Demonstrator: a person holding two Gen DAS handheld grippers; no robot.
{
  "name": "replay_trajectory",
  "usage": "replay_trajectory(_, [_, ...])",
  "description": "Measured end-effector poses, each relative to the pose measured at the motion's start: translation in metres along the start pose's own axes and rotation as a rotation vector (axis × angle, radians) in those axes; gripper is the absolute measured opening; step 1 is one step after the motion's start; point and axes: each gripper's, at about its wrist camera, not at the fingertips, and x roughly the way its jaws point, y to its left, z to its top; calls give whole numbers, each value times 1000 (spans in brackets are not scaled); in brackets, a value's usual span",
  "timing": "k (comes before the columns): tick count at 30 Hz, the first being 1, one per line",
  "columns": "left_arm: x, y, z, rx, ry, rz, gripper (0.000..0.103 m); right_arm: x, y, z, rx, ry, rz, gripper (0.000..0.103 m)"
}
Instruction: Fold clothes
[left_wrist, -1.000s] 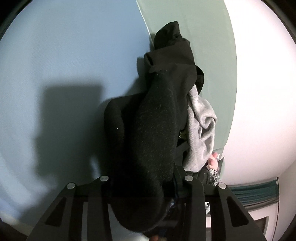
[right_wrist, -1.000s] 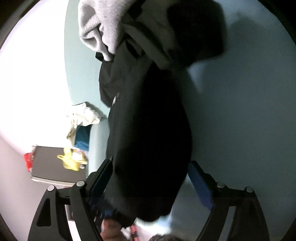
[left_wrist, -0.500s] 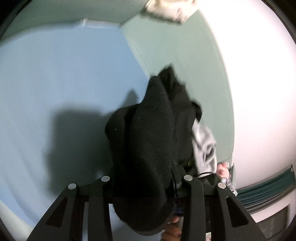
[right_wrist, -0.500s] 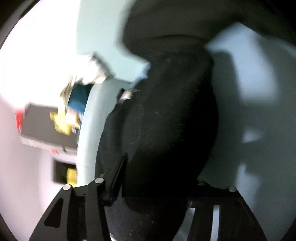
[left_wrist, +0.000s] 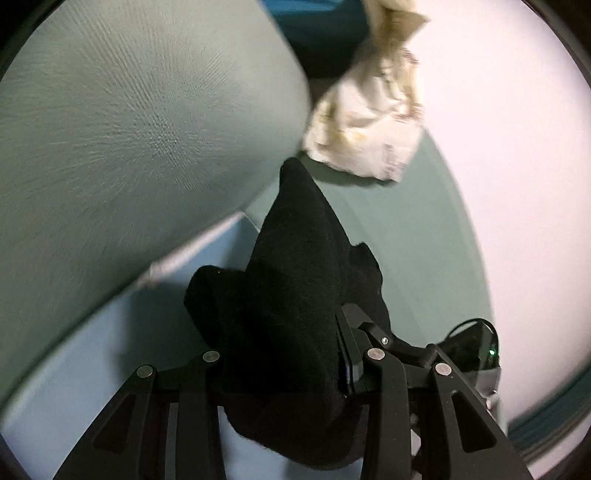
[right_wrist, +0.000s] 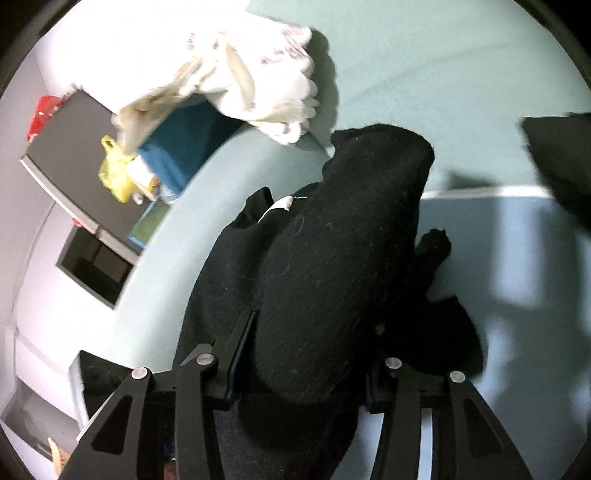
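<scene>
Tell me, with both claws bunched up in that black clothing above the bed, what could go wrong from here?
1. The right gripper has a thick roll of the black garment between jaws that are closing; the bulky wad might slip or come out creased.
2. The left gripper clamps another bunched fold, so the cloth may twist rather than spread flat.
3. The crumpled white cloth lies close by and could get dragged along.

1. Left wrist cam sat right behind its fingers, angled down, super close on the black garment (left_wrist: 291, 295).
2. Right wrist cam did likewise; both caught the crumpled white cloth (right_wrist: 258, 74) and the bed.
</scene>
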Motion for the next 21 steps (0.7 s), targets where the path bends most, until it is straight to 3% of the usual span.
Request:
replay_trajectory(4, [39,10,0,35,-48,39,39,33,-28,13,18,-9,-9,50])
replay_trajectory(7, [41,17,-8,36,-68,26,39,32,-41,5,23,-6,30,50])
replay_trajectory(13, [5,0,-16,77,58,27,39,-7,-37,-33,77,37,98,50])
replay_trajectory(17, [-26,16,-46,5,138,83,39,-14,-30,-73,134,150,79,50])
replay_trajectory(21, [-56,45,-74,-161,210,43,39,-31,-26,-117,174,198,90,50])
